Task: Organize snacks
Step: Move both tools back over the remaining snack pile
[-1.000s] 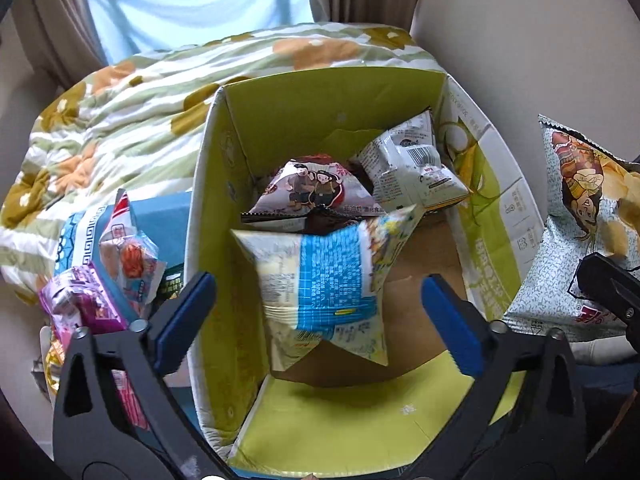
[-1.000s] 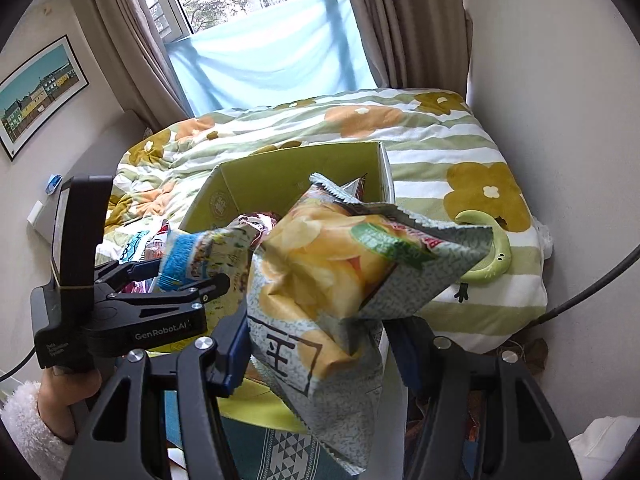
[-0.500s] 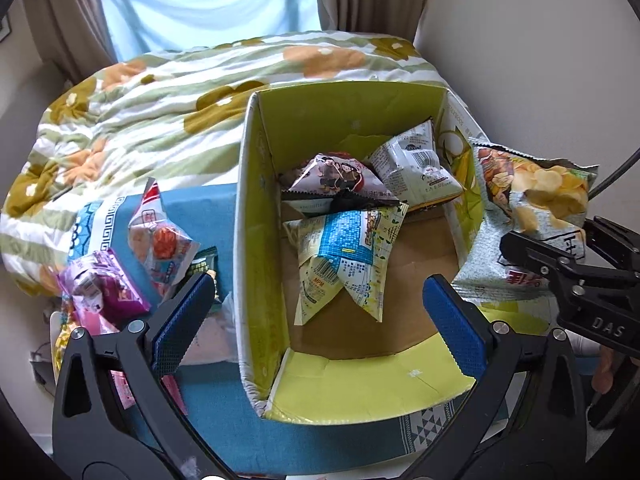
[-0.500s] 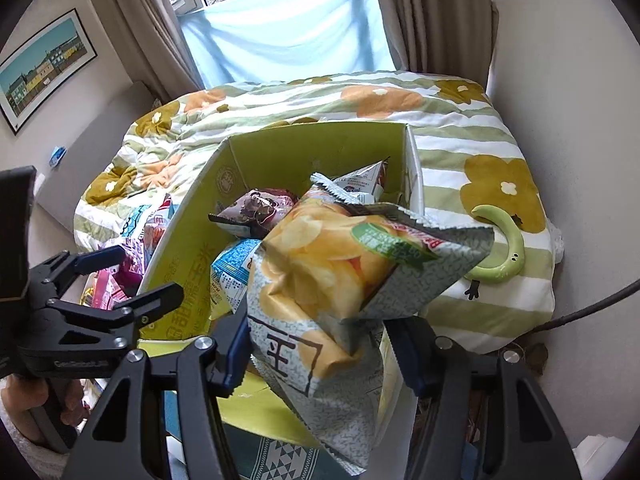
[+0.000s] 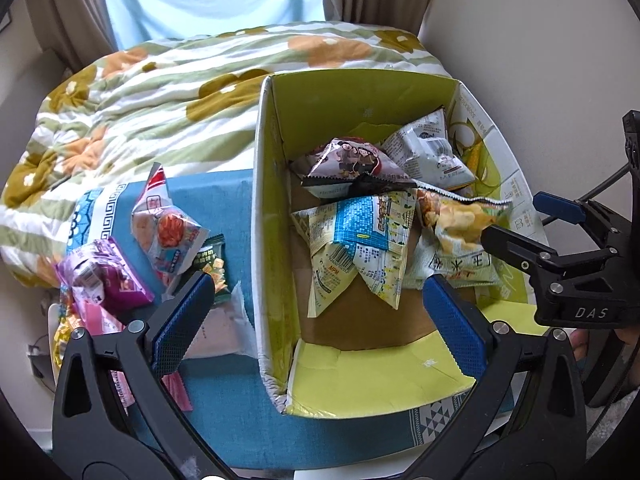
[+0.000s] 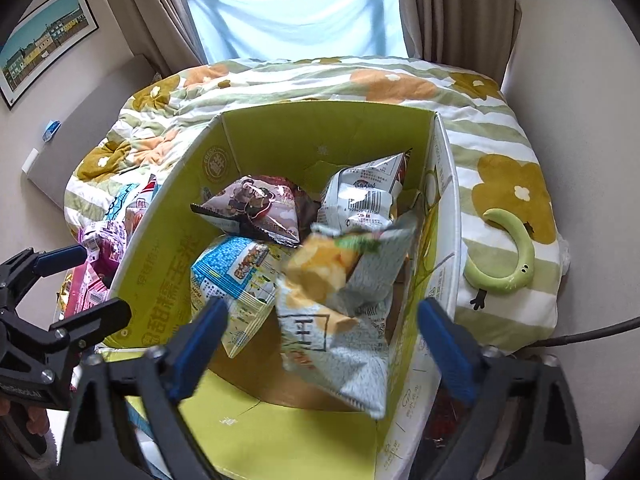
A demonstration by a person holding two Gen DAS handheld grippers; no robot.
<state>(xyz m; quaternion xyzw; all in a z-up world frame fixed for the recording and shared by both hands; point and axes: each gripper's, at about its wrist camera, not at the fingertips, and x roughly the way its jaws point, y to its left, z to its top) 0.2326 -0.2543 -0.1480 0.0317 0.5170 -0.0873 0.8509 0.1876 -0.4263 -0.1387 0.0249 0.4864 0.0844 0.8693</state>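
Both wrist views look steeply down, close over box [image 5: 272, 240] [image 6: 168, 264]; shared: box interior, bed [image 5: 160, 80] [image 6: 500, 152].

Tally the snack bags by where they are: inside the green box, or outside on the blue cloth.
Inside the box: 4 (brown cartoon bag, white bag, blue-panel bag, chip bag)
Outside, clearly visible: at least 4 (red-white bag, purple bag, dark green packet, pale packet)
Total: at least 8

4 snack bags [image 5: 360, 240] in the box [image 5: 276, 216]; loose snacks [image 5: 168, 232] left of it.
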